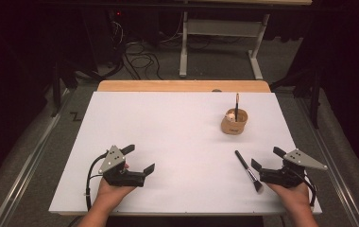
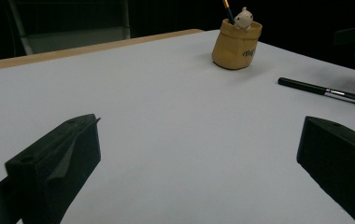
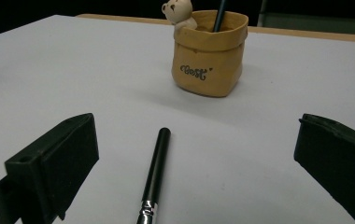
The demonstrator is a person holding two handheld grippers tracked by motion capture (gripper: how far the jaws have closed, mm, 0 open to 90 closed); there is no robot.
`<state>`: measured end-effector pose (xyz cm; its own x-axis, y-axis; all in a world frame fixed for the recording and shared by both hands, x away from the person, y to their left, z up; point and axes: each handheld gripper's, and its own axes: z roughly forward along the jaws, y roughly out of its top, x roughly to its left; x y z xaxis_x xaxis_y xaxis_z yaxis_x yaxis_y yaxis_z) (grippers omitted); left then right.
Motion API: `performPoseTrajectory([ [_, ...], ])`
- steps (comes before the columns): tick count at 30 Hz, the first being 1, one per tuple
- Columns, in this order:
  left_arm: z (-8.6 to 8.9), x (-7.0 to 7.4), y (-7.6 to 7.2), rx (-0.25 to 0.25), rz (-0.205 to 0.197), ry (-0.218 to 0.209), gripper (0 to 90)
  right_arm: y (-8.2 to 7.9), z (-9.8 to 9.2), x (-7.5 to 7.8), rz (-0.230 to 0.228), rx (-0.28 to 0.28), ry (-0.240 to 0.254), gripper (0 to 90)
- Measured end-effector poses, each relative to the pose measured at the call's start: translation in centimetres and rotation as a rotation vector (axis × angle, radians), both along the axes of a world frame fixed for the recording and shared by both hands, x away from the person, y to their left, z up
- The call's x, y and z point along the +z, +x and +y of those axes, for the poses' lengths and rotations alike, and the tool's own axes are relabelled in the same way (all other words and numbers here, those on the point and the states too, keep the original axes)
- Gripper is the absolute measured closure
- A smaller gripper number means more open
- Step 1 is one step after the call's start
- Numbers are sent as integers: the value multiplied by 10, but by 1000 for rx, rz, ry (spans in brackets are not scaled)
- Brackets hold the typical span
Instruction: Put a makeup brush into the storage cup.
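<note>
Two grippers sit low over my white table (image 1: 168, 123), both with jaws spread wide and nothing between them. My right gripper (image 1: 266, 160) has a black makeup brush (image 3: 155, 173) lying flat just ahead of it, handle pointing away toward a tan bag-shaped holder (image 3: 209, 53) with a small bear figure (image 3: 178, 11) on its rim. My left gripper (image 1: 139, 159) faces bare tabletop, the holder far off to its right.

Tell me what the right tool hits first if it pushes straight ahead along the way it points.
Probably the black brush lying flat between the right tool's open jaws; beyond it stands the tan holder.
</note>
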<state>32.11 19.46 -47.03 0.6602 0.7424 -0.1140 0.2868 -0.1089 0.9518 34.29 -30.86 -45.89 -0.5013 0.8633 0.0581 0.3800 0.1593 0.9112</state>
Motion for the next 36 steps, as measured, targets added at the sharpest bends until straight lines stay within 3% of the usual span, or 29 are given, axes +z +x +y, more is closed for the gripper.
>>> performPoseTrajectory([
  [13, 2, 1, -3, -10, -15, 1, 4, -5, 6, -4, 38, -3, -33, 4],
  [19, 3, 0, 2, -5, -10, -14, 5, -3, 7, -3, 97, -1, -69, 5],
  [25, 0, -1, 3, -21, -3, -11, 5, 3, 9, 0, 171, 5, -142, 16],
  [36, 2, 0, -1, -35, 0, -14, 5, 10, 13, 5, 320, 15, -190, 51],
])
